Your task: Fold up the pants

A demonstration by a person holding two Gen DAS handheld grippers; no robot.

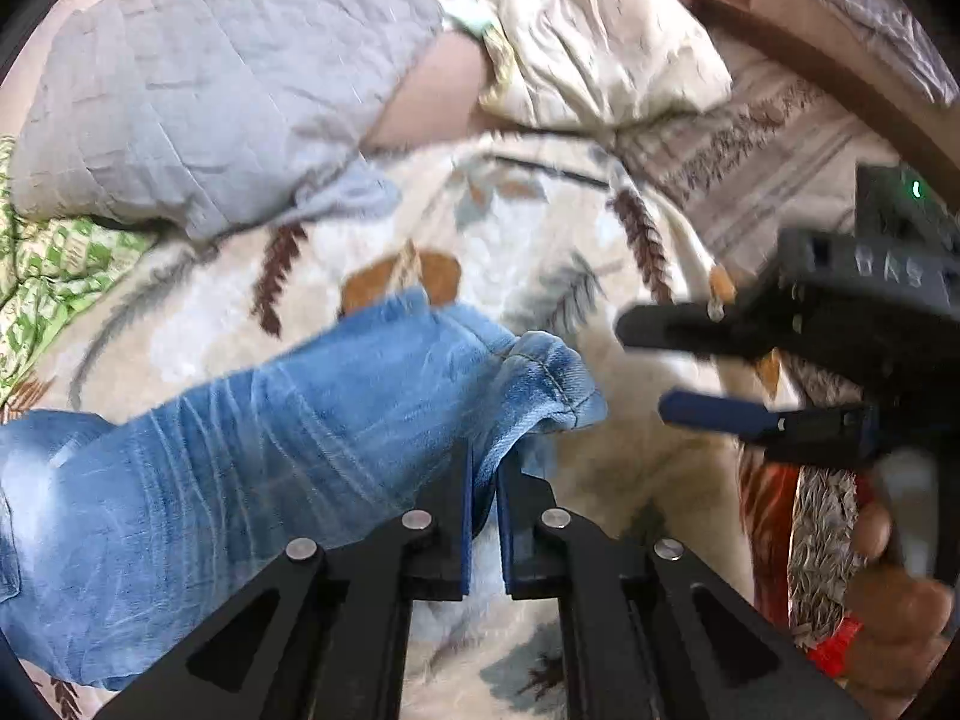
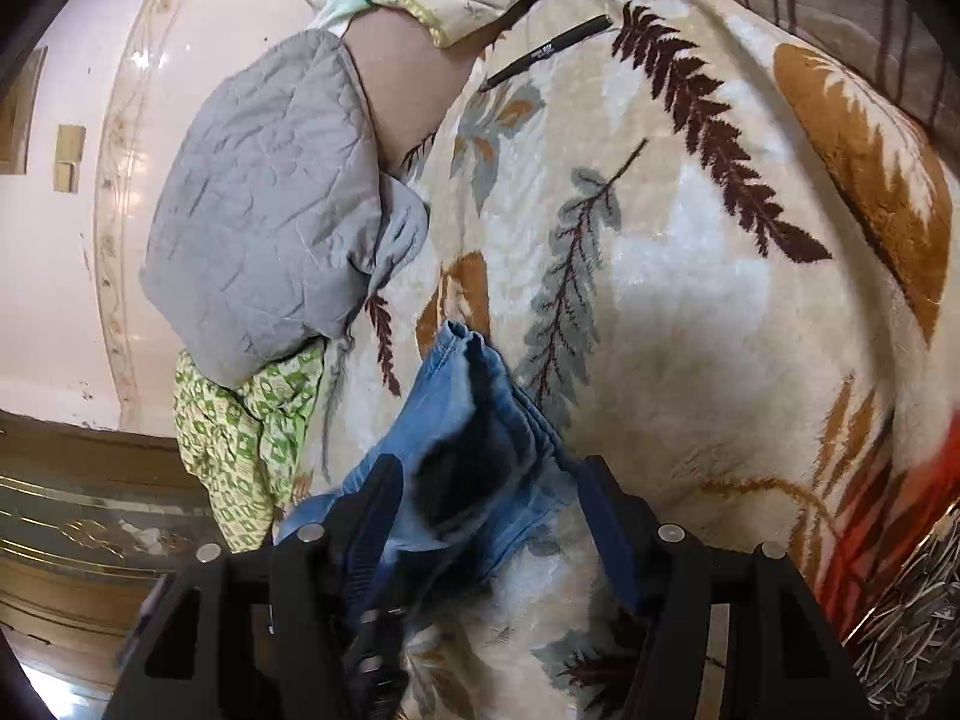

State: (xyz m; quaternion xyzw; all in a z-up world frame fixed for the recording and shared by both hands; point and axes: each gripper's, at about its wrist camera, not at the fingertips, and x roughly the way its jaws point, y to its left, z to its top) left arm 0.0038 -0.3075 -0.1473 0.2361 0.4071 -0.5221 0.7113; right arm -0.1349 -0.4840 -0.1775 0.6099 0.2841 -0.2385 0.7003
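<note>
While the jeans [image 1: 252, 450] lay on the blanket [image 1: 540, 228], our left gripper [image 1: 483, 474] had its jaws clamped on denim near the hem; the fabric hid its fingertips. Our right gripper [image 1: 678, 366] hovered just beside that hem, jaws apart, blurred. In its own view the jeans [image 2: 474, 456] sat between its spread fingers [image 2: 606, 516], whether touching we couldn't tell. A gray pillow [image 2: 264, 210] half covered a green cloth [image 2: 246, 438]. A pen [image 2: 549, 51] lay farther off.
</note>
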